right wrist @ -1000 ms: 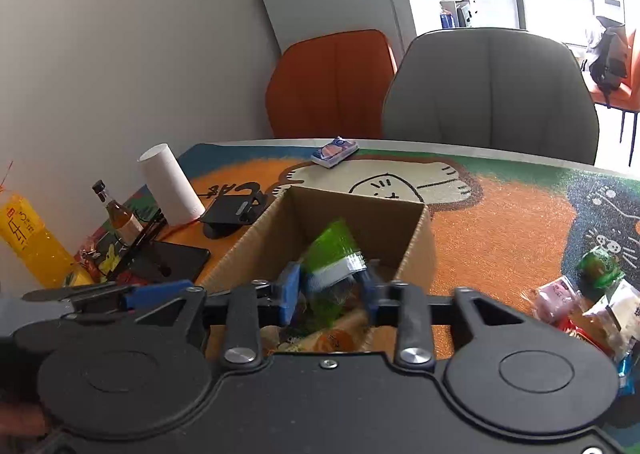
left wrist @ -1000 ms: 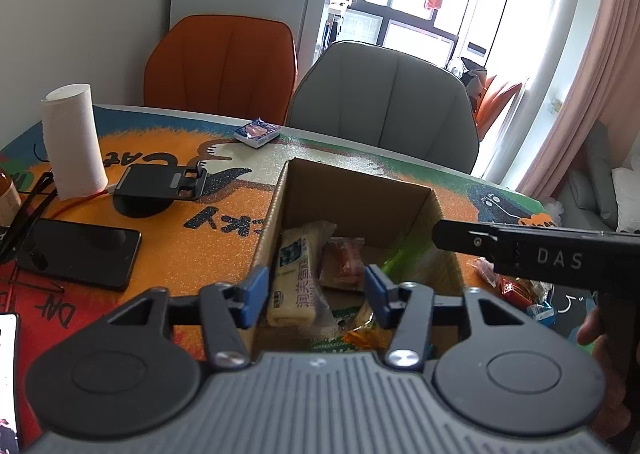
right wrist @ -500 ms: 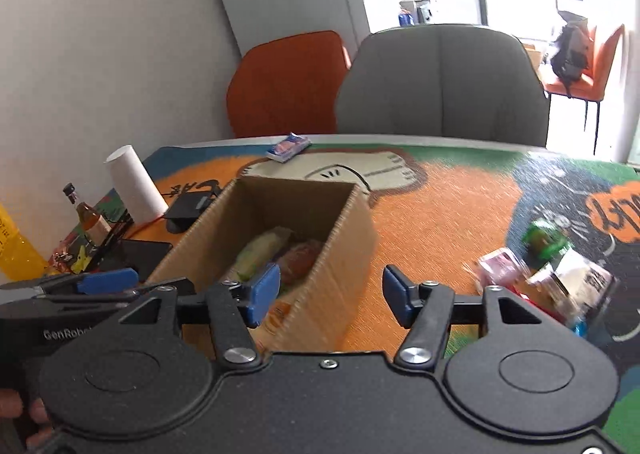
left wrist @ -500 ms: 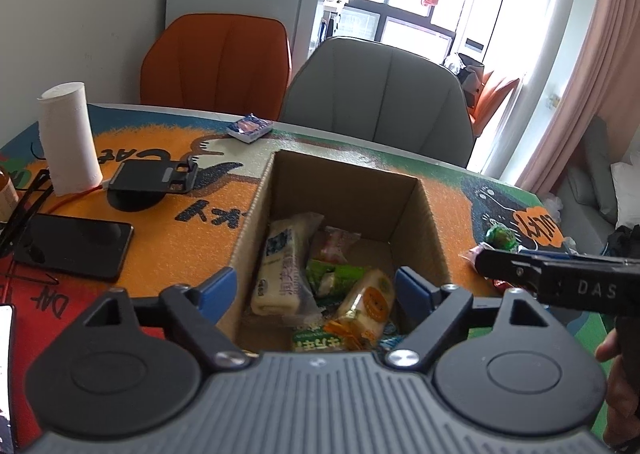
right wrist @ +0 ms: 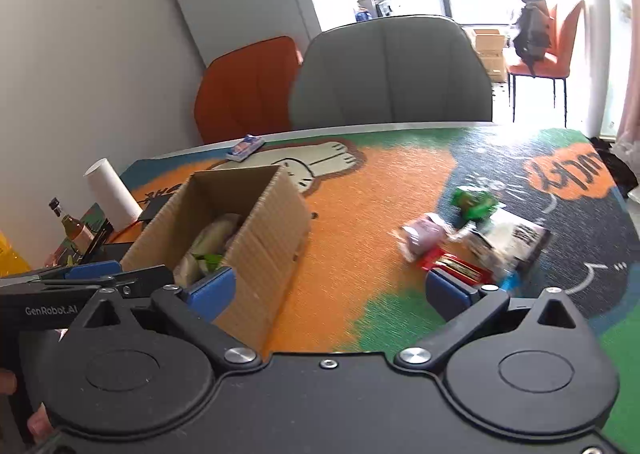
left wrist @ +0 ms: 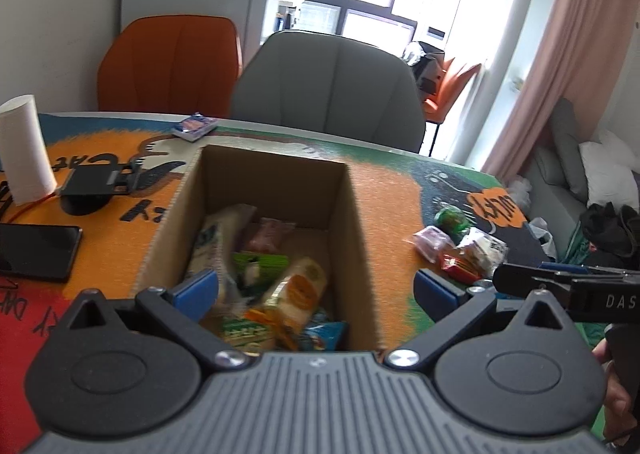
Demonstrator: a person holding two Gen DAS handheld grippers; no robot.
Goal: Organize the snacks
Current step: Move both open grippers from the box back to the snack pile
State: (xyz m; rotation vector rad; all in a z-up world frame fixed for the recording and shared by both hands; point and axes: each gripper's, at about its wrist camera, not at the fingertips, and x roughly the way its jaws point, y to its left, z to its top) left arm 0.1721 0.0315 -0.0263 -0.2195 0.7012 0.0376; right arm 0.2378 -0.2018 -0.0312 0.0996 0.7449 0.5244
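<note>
An open cardboard box (left wrist: 356, 214) (right wrist: 276, 222) stands on the table and holds several snack packets, among them a pale long packet (left wrist: 216, 234) and a green one (left wrist: 260, 264). My left gripper (left wrist: 316, 288) is open and empty above the box's near end. My right gripper (right wrist: 328, 288) is open and empty over the orange mat, to the right of the box. A pile of loose snacks lies further right: a pink packet (right wrist: 424, 232), a green one (right wrist: 474, 200), a red one (right wrist: 452, 266) and a white-and-black one (right wrist: 508, 240). The pile also shows in the left wrist view (left wrist: 460, 242).
A paper roll (left wrist: 24, 148), a black stand (left wrist: 98, 184) and a phone (left wrist: 36, 250) lie left of the box. A small blue packet (left wrist: 194, 126) sits at the far table edge. A bottle (right wrist: 74, 226) stands far left. Grey (left wrist: 328, 94) and orange chairs (left wrist: 168, 62) stand behind the table.
My right gripper let go of the green packet into the box, opened and swung right toward the loose pile. My left gripper opened wide and drew back a little over the box.
</note>
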